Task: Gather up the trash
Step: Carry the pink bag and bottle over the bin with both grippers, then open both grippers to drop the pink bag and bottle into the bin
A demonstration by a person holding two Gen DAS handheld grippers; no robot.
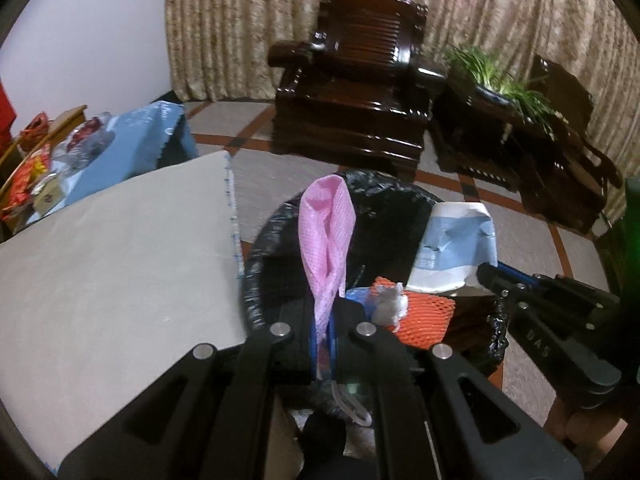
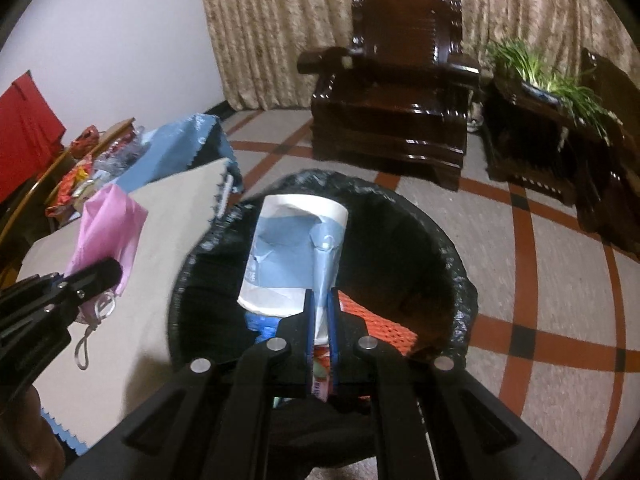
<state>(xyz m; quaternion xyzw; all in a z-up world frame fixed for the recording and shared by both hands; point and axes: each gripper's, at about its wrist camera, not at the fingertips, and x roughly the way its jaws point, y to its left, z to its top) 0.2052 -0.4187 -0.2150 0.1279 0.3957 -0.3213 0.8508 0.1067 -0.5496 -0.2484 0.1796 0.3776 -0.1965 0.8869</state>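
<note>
Tongs tilted downward over the bin [image 2: 460, 280]: left gripper [image 1: 322, 320] clamped a pink net [image 1: 326, 232], right gripper [image 2: 322, 320] a blue-white wrapper [image 2: 292, 252].

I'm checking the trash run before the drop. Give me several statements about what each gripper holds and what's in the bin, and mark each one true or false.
1. The left gripper is shut on a pink net bag. True.
2. The right gripper is open, with nothing in it. False: it is shut on a blue and white wrapper.
3. The bin is lined with a black bag. True.
4. The bin holds nothing yet. False: an orange net already lies inside.
5. The wooden armchair stands in front of a curtain. True.
6. The wrapper is held over the grey mat. False: it hangs over the bin.
</note>
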